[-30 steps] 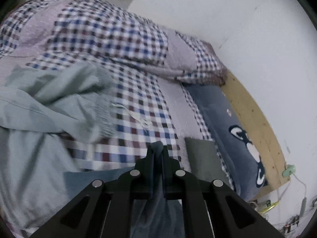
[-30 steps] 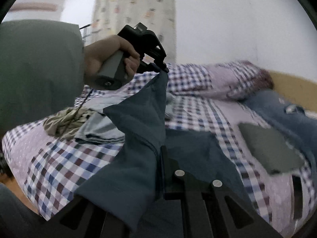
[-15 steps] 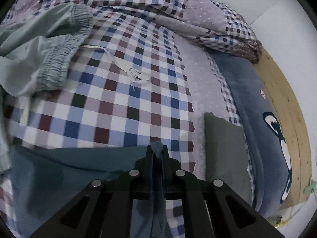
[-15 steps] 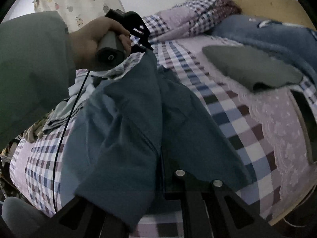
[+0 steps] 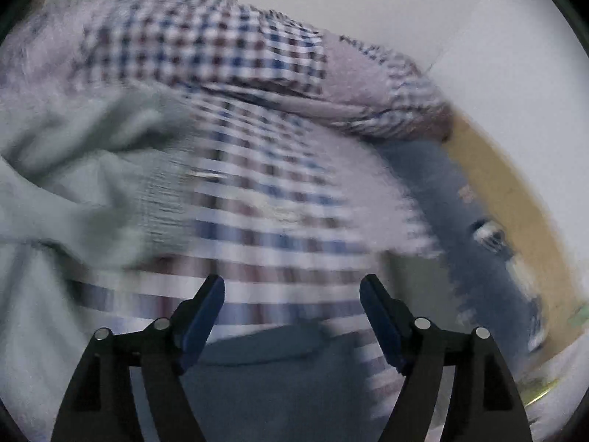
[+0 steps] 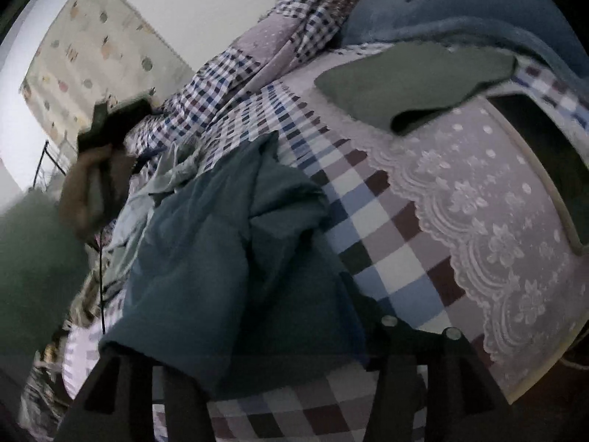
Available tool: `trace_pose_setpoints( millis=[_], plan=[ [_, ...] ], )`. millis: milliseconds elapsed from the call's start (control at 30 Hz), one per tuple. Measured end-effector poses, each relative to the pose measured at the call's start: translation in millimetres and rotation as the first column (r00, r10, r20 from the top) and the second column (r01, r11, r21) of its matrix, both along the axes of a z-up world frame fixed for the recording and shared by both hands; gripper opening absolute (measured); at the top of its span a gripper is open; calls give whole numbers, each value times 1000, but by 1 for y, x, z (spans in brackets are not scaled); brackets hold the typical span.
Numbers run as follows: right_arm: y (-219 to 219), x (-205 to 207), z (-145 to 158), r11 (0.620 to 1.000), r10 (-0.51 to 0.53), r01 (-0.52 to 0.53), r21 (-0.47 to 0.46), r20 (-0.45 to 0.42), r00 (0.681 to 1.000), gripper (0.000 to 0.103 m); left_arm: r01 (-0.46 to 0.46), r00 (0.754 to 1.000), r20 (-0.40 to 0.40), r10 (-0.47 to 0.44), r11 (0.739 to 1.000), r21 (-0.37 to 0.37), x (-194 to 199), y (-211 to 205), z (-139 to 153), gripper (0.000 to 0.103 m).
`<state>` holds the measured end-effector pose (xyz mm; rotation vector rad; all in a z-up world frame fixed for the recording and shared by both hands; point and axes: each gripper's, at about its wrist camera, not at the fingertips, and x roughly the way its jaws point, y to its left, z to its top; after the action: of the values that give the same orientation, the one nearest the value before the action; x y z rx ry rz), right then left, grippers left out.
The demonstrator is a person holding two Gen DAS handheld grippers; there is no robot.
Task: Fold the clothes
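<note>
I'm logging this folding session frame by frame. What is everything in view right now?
teal garment: one, dark teal, spread on the bed, near edge draped over the right gripper
pale garment: one, grey-green, crumpled, left of the teal one
folded cloth: one, olive grey, far side of the bed
bedspread: one, checked with lilac lace panel
blanket: one, blue, by the headboard
curtain: one, cream, patterned
left gripper: open, empty
right gripper: mostly hidden by cloth
hand: one, holding the left gripper's handle

Left gripper [image 5: 292, 302] jaws spread wide; right gripper's [image 6: 265, 379] hidden.
</note>
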<state>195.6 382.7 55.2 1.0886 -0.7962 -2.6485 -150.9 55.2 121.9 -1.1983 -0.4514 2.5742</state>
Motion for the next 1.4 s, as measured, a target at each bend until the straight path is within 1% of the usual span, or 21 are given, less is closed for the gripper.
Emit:
trace_pose_setpoints(
  millis=[67,200,333,400,433,467,500,567,600,633,700,733,800,833,867,900,1000,1100,1200,1267,1400],
  plan=[
    [5,4,0,1000,-10,10,-19,0,1000,55,16,1000,5,-15,994,-108,13,-15,-9,79],
    [11,5,0,999,-28,28,-36,5,1000,59,75,996,67,-64,982,-174,41,-36,-41,79],
    [-3,9,10,990,-19,22,136,-21,1000,63,127,989,91,-113,976,-177,65,-43,-64,79],
    [-15,15,18,968,4,10,251,-54,999,64,132,987,110,-115,977,-165,64,-43,-73,71],
    [-22,20,23,947,19,7,322,-78,997,64,135,986,120,-116,978,-159,64,-43,-77,60],
    [-31,25,27,920,36,8,392,-103,994,64,137,985,129,-118,979,-152,63,-43,-81,42],
    [-40,28,30,889,52,13,458,-129,990,64,139,983,139,-119,979,-146,63,-44,-85,38],
    [-59,35,36,818,100,23,575,-181,978,64,140,982,142,-122,982,-127,62,-43,-90,18],
    [-70,40,39,783,135,27,621,-212,968,64,139,983,140,-122,983,-117,60,-43,-90,15],
    [-76,43,41,773,166,21,634,-234,958,64,131,984,136,-117,986,-106,60,-44,-91,11],
    [-77,47,45,806,211,-15,592,-264,941,62,111,986,133,-100,991,-74,59,-49,-93,9],
    [-65,43,44,866,168,-17,500,-258,952,62,100,987,132,-92,993,-58,59,-52,-95,9],
    [-21,32,25,966,-13,58,252,-177,984,62,78,989,131,-74,997,-22,60,-59,-99,9],
    [4,27,12,986,-108,120,115,-108,988,61,74,989,126,-72,997,-18,61,-60,-100,8],
    [26,24,1,983,-181,182,15,-36,983,60,71,990,121,-69,997,-15,62,-61,-101,8],
    [37,25,-6,975,-223,222,19,2,975,57,69,991,113,-66,997,-17,63,-62,-101,8],
    [45,37,-1,942,-304,299,153,7,953,54,60,993,106,-59,998,-2,64,-65,-103,8],
    [59,46,0,933,-337,329,148,38,941,55,57,993,102,-59,998,18,63,-67,-107,8],
    [62,45,0,950,-292,283,130,50,955,55,51,993,99,-58,996,79,64,-74,-109,9],
    [62,43,1,963,-251,244,116,51,967,55,46,993,102,-63,986,161,65,-84,-114,10],
    [33,24,2,985,-113,107,136,38,993,55,64,992,92,-89,968,243,67,-93,-119,13]
  ],
)
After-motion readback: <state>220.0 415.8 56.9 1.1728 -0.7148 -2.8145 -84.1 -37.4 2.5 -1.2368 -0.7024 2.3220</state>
